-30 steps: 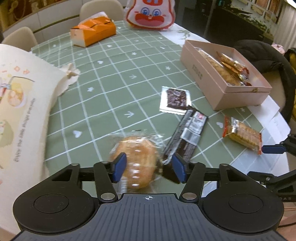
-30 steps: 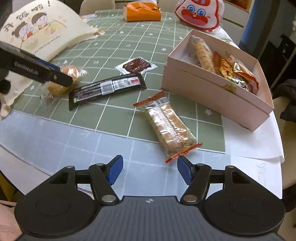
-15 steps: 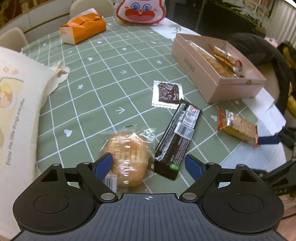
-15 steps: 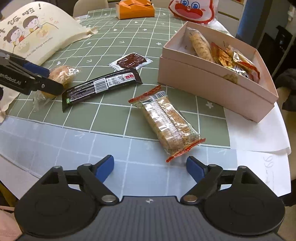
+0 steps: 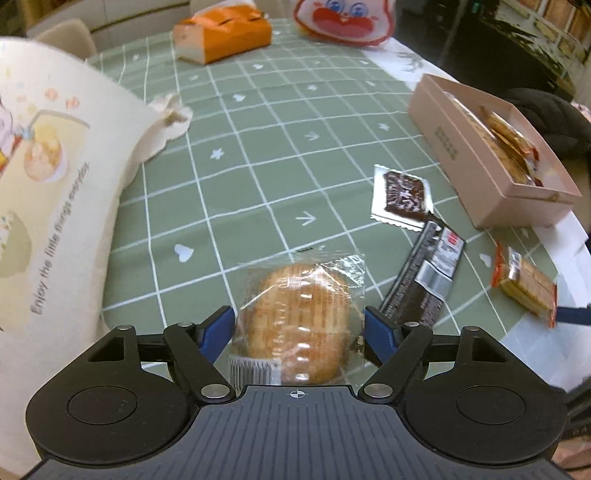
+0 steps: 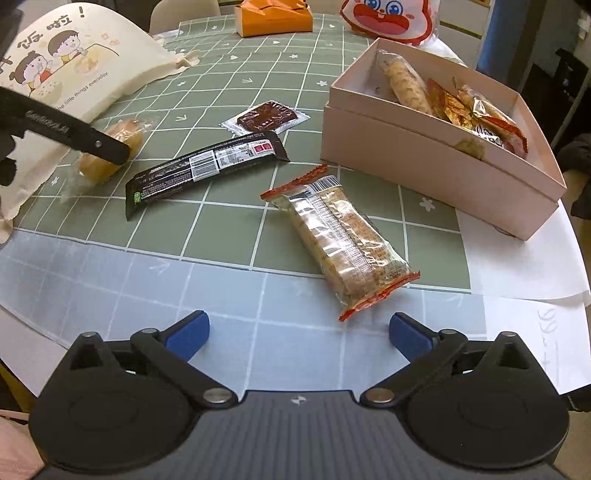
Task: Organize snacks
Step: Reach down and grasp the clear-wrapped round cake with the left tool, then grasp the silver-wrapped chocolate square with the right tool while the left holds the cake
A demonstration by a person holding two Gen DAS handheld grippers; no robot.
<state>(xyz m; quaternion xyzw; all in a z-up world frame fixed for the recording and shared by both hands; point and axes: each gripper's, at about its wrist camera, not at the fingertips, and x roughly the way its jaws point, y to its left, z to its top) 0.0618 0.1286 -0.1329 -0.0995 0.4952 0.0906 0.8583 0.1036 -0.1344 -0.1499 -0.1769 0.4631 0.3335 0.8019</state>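
A round bun in clear wrap (image 5: 295,295) lies on the green checked tablecloth, between the fingers of my left gripper (image 5: 299,326). That gripper is open wide, its blue pads beside the wrapper without squeezing it. In the right wrist view one left finger (image 6: 66,129) crosses the bun (image 6: 96,166). My right gripper (image 6: 299,326) has its jaws opening with nothing between them. A cracker pack with red ends (image 6: 343,240) lies just ahead of it. Beyond lie a long black bar (image 6: 207,166) and a small brownie packet (image 6: 266,118). The pink box (image 6: 424,158) holds several snacks.
A cream cloth bag with cartoon print (image 5: 48,184) lies along the left side. An orange tissue box (image 5: 225,33) and a red-and-white cartoon bag (image 5: 343,18) stand at the far edge. White paper (image 6: 517,266) lies under the pink box near the table's right edge.
My left jaws spread wide and the gripper shifted so the bun now lies centred between them. My right jaws widened step by step while that gripper stayed in place.
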